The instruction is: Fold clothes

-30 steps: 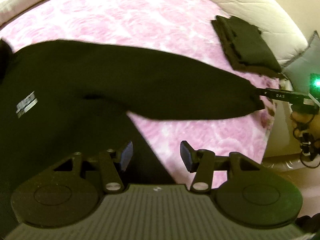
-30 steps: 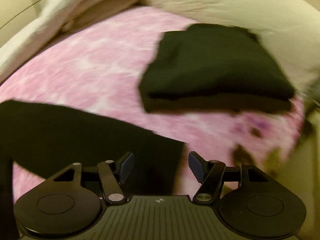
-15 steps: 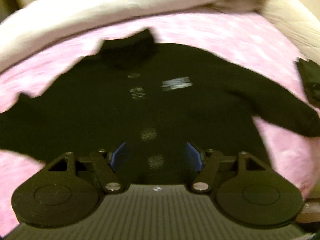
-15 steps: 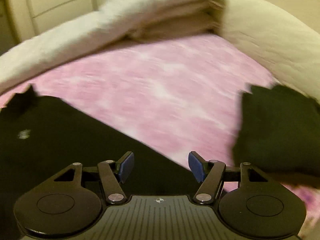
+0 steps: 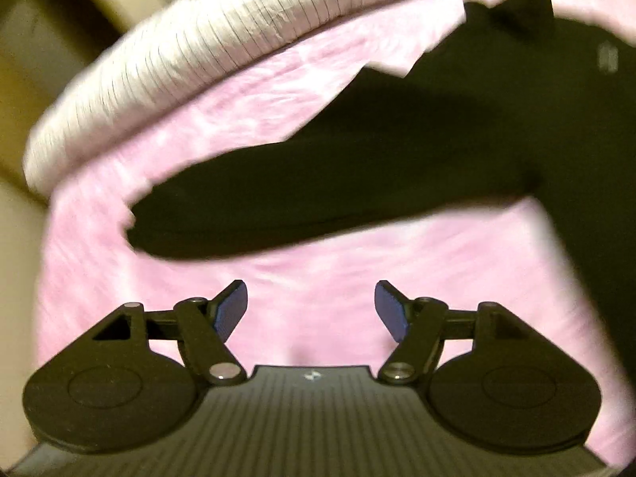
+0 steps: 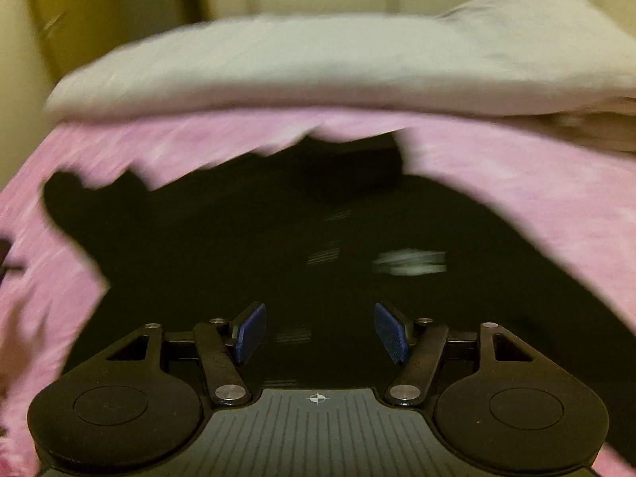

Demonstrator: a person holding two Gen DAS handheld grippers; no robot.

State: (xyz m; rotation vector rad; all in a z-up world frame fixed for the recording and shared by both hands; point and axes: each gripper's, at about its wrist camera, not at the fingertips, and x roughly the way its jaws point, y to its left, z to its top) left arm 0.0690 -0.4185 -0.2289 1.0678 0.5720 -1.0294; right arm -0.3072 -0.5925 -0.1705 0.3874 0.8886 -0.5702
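Black long-sleeved jacket (image 6: 318,238) is spread flat on pink bedsheet (image 5: 318,278); L gripper (image 5: 311,310) just widened, R gripper (image 6: 317,332) open, both empty. Next: near-left sleeve (image 5: 298,202) to be pinched.

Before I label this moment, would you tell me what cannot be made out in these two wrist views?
- Black garment, right wrist view: its near hem is hidden behind the right hand-held gripper.
- White chest print, right wrist view: motion blur smears it, so it is unreadable.
- Same garment's body, left wrist view: cut off by the right edge; only one sleeve shows whole.
- Grey bedding above the pink sheet: blurred, type unclear.
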